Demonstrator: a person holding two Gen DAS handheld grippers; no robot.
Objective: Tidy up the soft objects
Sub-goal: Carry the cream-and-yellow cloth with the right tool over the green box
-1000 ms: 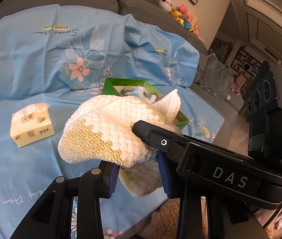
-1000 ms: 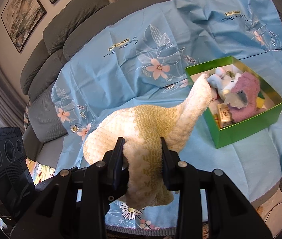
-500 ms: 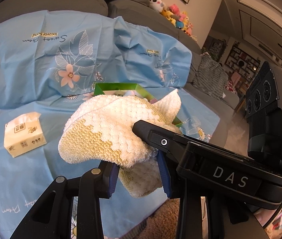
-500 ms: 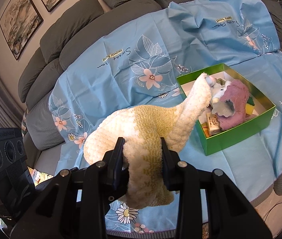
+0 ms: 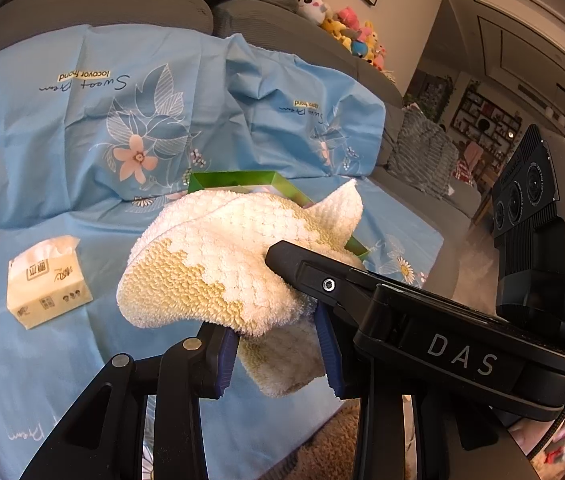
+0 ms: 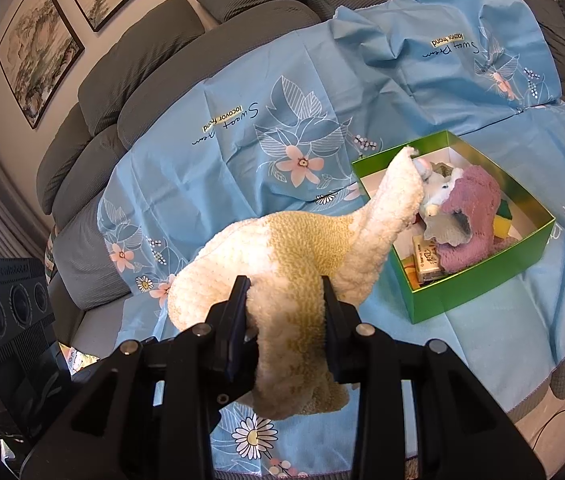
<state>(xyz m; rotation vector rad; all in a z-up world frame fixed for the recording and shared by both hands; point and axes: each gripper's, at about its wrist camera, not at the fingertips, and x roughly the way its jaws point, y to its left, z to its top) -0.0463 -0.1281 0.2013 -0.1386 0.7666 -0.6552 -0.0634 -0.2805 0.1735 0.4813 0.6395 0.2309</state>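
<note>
Sofa [image 6: 150, 52], grey and deep-cushioned, carries everything; a blue sheet [image 5: 82, 140] printed with pink flowers, white leaves and a script logo is spread over its seat and up the backrest, wrinkled where it climbs the cushions. On the seat part stands a green box [image 6: 482, 284], white inside, holding a purple cloth [image 6: 470, 216], a pale blue plush [image 6: 438, 192] and some small packets. Well to the left of it in the left wrist view lies a tissue pack [image 5: 44, 280], a tissue poking out of its top.

Above the sheet, off the seat, hangs a towel [image 6: 294, 248], cream and yellow. Both tools grasp it: the left gripper [image 5: 278, 352] has its jaws clenched on a hanging fold, and the right gripper [image 6: 284, 320] has its jaws clenched on another bunch. One corner of the towel points up in front of the box's near left corner; whether it touches the rim I cannot tell.

Two framed landscape paintings [image 6: 38, 52] hang on the wall behind the sofa. At the sofa's far end sits a heap of plush toys [image 5: 342, 28], and beyond it are panelled cabinets [image 5: 522, 40] and a dark shelf of small items [image 5: 486, 120]. A tan rug [image 5: 330, 452] shows below the sheet's front edge.
</note>
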